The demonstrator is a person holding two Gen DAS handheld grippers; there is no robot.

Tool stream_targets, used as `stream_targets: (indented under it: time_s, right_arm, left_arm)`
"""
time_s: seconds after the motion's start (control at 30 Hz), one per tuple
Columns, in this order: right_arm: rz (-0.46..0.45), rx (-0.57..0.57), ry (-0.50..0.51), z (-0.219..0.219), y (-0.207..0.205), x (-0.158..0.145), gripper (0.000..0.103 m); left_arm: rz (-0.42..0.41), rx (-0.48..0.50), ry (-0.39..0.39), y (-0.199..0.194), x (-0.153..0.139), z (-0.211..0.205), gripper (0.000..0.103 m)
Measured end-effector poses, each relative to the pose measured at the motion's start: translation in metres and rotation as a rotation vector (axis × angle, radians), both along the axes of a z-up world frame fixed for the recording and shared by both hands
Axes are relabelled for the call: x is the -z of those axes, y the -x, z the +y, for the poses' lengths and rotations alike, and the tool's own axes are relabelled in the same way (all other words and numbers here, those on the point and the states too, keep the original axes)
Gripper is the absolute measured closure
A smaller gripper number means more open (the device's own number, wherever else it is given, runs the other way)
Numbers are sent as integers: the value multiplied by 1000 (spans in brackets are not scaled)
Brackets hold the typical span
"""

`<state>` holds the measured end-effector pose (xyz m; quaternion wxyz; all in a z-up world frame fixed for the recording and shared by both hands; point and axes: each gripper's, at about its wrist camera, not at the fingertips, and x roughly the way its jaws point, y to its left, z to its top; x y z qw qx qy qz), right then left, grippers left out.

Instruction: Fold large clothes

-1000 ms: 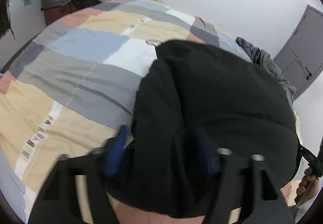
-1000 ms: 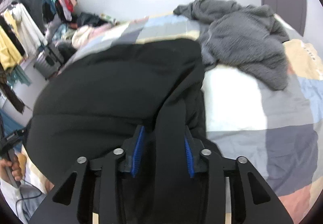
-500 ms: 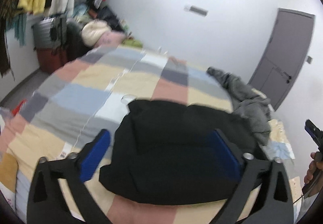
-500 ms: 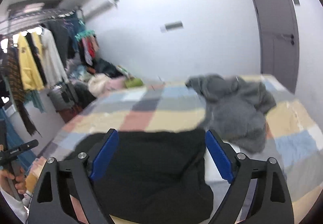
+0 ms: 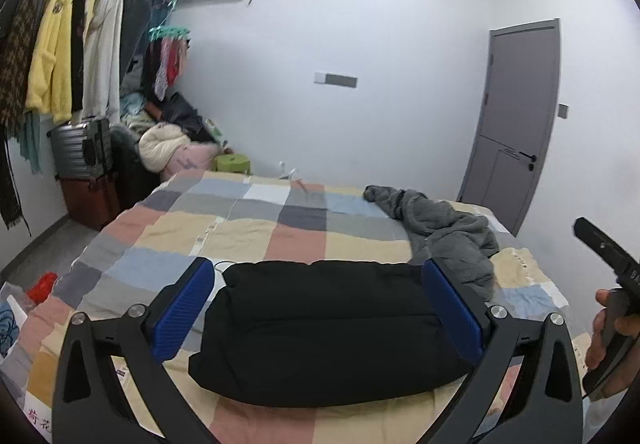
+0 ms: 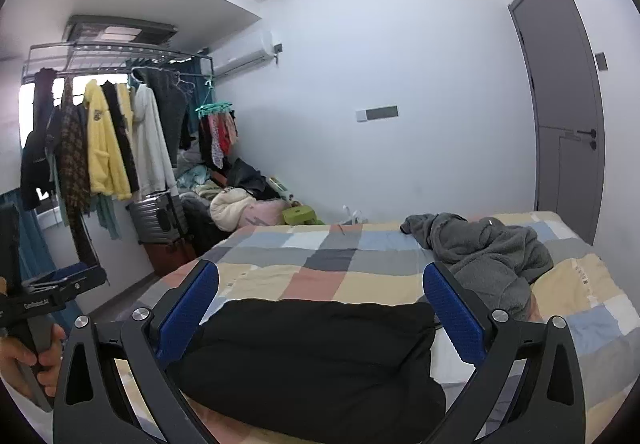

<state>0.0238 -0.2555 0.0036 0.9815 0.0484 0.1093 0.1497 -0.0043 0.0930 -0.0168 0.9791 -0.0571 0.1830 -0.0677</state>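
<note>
Black garment [image 5: 328, 328] folded into thick rectangular bundle, lying flat on bed's near edge.

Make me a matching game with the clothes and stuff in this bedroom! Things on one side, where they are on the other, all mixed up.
Things:
1. black garment
2. grey fleece
3. yellow jacket
4. silver suitcase

Places:
A. hanging on the rack
B. folded on the bed's near side
C. crumpled on the bed, toward the door
D. on the dark red case under the hanging clothes

Pairs: 1-B, 2-C, 3-A, 4-D
</note>
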Motion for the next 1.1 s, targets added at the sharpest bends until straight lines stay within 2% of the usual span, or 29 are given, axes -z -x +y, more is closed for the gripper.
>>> stream_targets:
  time_s: [0.27,0.47,0.8,1.1]
  right_arm:
    - [-21,-22,20,24,32,15,0]
    - [44,-19,40,35,41,43,0]
    - [170,-2,64,43,42,83,0]
    - [224,32,66,41,38,101,0]
  left_arm:
    - [-27,35,3,31,2,-24,0]
    - [7,48,-23,41,21,-39,0]
    - [85,50,1,40,55,-46,0]
    - [117,26,-4,35,70,-45,0]
